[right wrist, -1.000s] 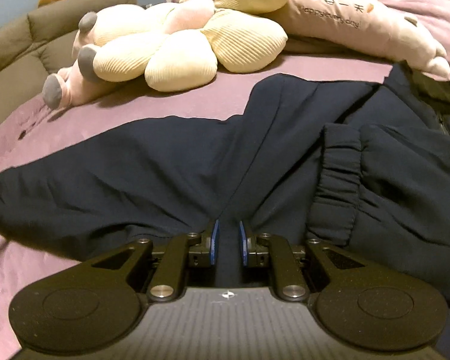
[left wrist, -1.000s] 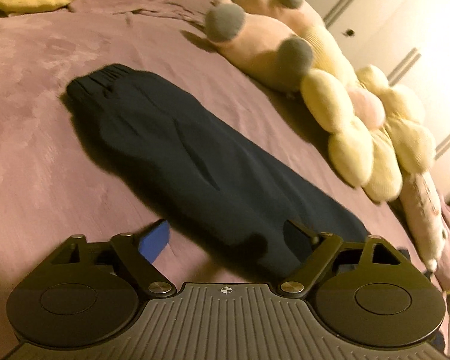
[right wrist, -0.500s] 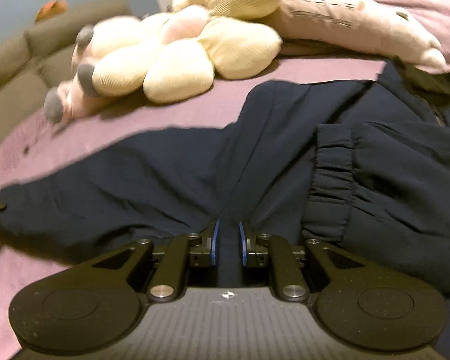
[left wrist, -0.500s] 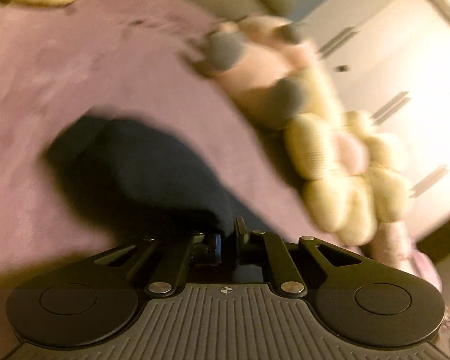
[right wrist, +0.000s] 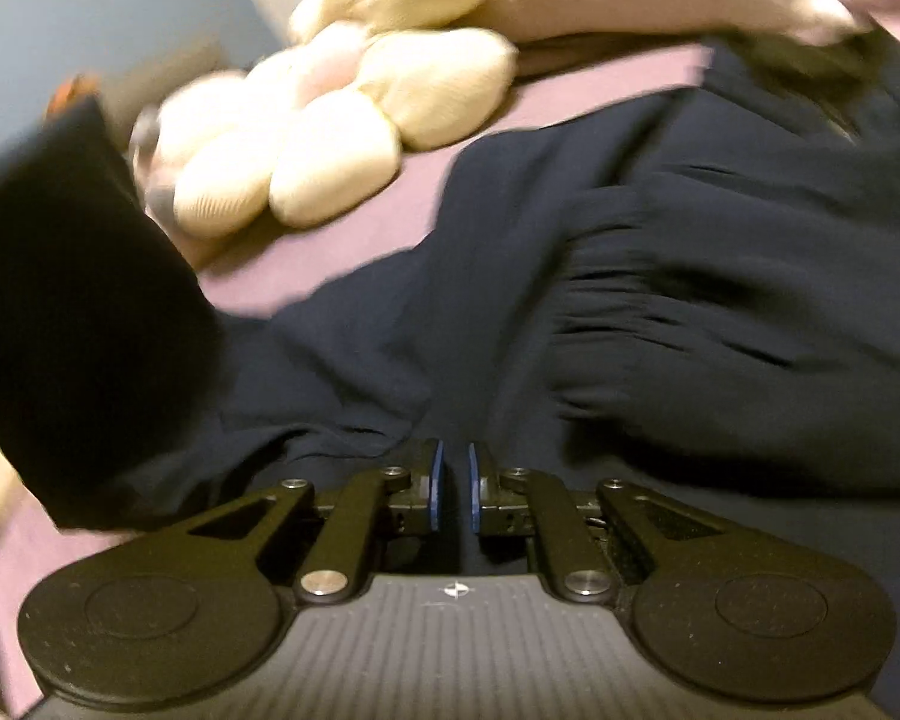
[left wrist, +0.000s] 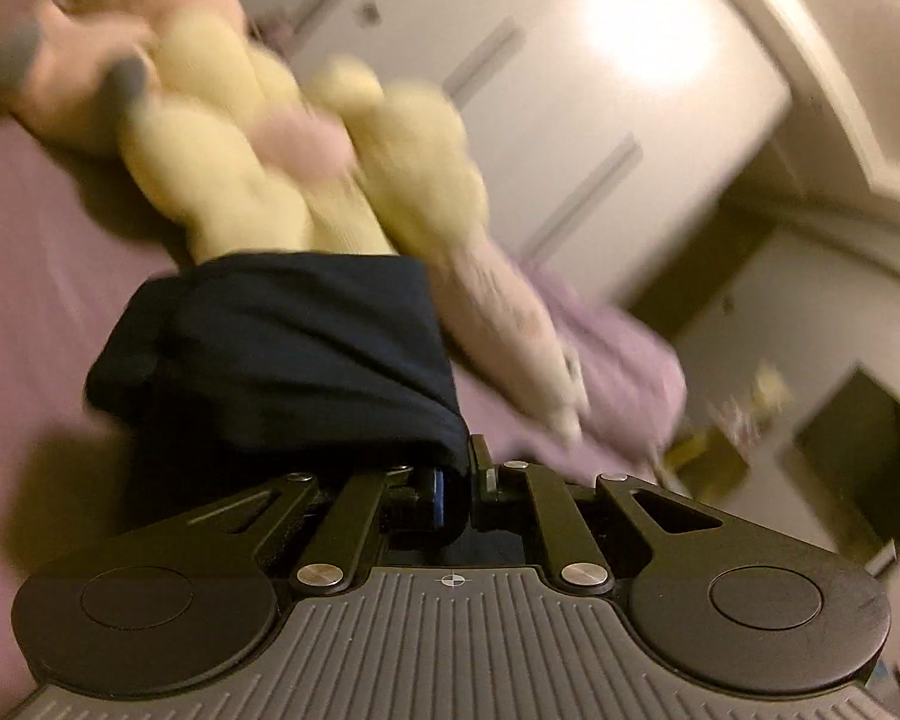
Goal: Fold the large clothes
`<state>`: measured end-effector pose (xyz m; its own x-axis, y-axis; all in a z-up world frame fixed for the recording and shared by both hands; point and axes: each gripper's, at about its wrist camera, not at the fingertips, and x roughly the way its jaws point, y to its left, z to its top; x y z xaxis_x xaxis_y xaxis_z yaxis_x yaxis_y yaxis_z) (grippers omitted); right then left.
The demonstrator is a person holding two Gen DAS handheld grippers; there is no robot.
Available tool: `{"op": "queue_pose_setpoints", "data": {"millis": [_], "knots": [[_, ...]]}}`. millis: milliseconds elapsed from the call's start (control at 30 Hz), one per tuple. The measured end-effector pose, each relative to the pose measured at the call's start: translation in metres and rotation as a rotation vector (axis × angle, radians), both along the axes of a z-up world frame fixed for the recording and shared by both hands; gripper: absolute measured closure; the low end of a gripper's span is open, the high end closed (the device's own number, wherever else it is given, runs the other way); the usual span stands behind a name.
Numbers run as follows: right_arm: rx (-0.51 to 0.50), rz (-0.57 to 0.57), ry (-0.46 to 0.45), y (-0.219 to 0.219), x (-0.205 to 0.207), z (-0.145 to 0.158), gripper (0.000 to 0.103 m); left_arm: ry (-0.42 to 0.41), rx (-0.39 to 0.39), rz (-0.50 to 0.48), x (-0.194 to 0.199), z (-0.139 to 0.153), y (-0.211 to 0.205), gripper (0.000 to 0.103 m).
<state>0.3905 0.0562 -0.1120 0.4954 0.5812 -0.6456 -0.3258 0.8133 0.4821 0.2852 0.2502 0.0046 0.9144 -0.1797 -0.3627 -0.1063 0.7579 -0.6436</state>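
Observation:
A dark navy garment (right wrist: 660,300) lies spread on the mauve bed cover (right wrist: 600,78). My left gripper (left wrist: 457,480) is shut on one sleeve (left wrist: 294,348) and holds it lifted above the bed, the cloth hanging from the jaws. That raised sleeve shows as a dark mass at the left of the right wrist view (right wrist: 72,324). My right gripper (right wrist: 452,486) is shut on a fold of the garment near its front edge, beside a gathered elastic cuff (right wrist: 600,324). Both views are blurred.
A big yellow and pink plush toy (left wrist: 258,138) lies along the far side of the bed, also in the right wrist view (right wrist: 342,138). White wardrobe doors (left wrist: 570,90) stand behind it. A crumpled mauve blanket (left wrist: 618,354) lies at the right.
My left gripper went from open over the sleeve to shut on it, then lifted it up and swung right. My right gripper kept its hold and shifted a little.

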Motion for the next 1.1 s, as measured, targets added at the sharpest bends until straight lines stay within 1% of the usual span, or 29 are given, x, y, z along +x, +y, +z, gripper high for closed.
{"op": "queue_pose_setpoints", "data": {"millis": [33,100,167,267,300,333,367,400,467,500,533,567,600,633,667,700,733,767,800,833,900,933,1000,1100], "knots": [[0.040,-0.034,0.011,-0.016,-0.003,0.003,0.095,0.019,0.012,-0.033,0.009,-0.008,-0.018,0.094],[0.100,-0.081,0.008,-0.046,-0.010,0.009,0.095,0.065,0.075,-0.088,0.027,-0.025,-0.054,0.094],[0.151,-0.127,0.013,-0.078,-0.016,0.016,0.091,0.140,0.142,-0.120,0.045,-0.048,-0.085,0.093],[0.216,-0.167,0.052,-0.115,-0.018,0.021,0.089,0.271,0.209,-0.104,0.064,-0.087,-0.113,0.092],[0.232,-0.171,0.069,-0.124,-0.017,0.021,0.087,0.297,0.237,-0.097,0.066,-0.096,-0.119,0.092],[0.238,-0.178,0.080,-0.132,-0.017,0.021,0.085,0.302,0.266,-0.088,0.066,-0.101,-0.125,0.092],[0.243,-0.181,0.080,-0.138,-0.017,0.022,0.083,0.285,0.277,-0.082,0.065,-0.104,-0.127,0.091],[0.245,-0.183,0.074,-0.143,-0.018,0.024,0.082,0.270,0.276,-0.080,0.060,-0.104,-0.125,0.087],[0.258,-0.177,0.069,-0.151,-0.018,0.026,0.076,0.272,0.251,-0.079,0.060,-0.104,-0.119,0.087],[0.268,-0.170,0.069,-0.152,-0.019,0.028,0.072,0.272,0.232,-0.079,0.056,-0.105,-0.115,0.081],[0.283,-0.156,0.068,-0.150,-0.020,0.030,0.070,0.263,0.205,-0.080,0.054,-0.103,-0.113,0.067],[0.299,-0.143,0.066,-0.145,-0.020,0.033,0.066,0.249,0.171,-0.083,0.049,-0.101,-0.112,0.060],[0.313,-0.132,0.067,-0.141,-0.018,0.036,0.063,0.235,0.135,-0.085,0.046,-0.099,-0.108,0.048],[0.325,-0.112,0.067,-0.135,-0.017,0.039,0.061,0.217,0.103,-0.085,0.042,-0.096,-0.104,0.045],[0.318,-0.094,0.060,-0.126,-0.015,0.040,0.059,0.209,0.089,-0.075,0.038,-0.090,-0.102,0.043],[0.295,-0.083,0.043,-0.120,-0.016,0.043,0.057,0.200,0.078,-0.075,0.032,-0.089,-0.098,0.038],[0.265,-0.078,0.024,-0.114,-0.017,0.045,0.057,0.195,0.071,-0.080,0.027,-0.087,-0.093,0.037],[0.232,-0.070,0.007,-0.110,-0.018,0.045,0.053,0.191,0.066,-0.080,0.024,-0.085,-0.090,0.037],[0.225,-0.068,-0.006,-0.108,-0.019,0.045,0.053,0.180,0.055,-0.070,0.020,-0.084,-0.084,0.037],[0.207,-0.069,-0.016,-0.107,-0.021,0.045,0.053,0.169,0.035,-0.053,0.012,-0.082,-0.077,0.037],[0.143,-0.054,-0.068,-0.102,-0.027,0.047,0.053,0.157,-0.015,-0.012,0.001,-0.079,-0.062,0.037],[0.110,-0.042,-0.090,-0.099,-0.029,0.047,0.053,0.161,-0.031,0.024,-0.002,-0.078,-0.054,0.038],[0.044,-0.017,-0.132,-0.088,-0.034,0.046,0.053,0.159,-0.043,0.071,-0.001,-0.074,-0.040,0.039],[-0.047,0.035,-0.221,-0.068,-0.048,0.049,0.053,0.157,-0.080,0.081,0.010,-0.073,-0.022,0.039]]}}
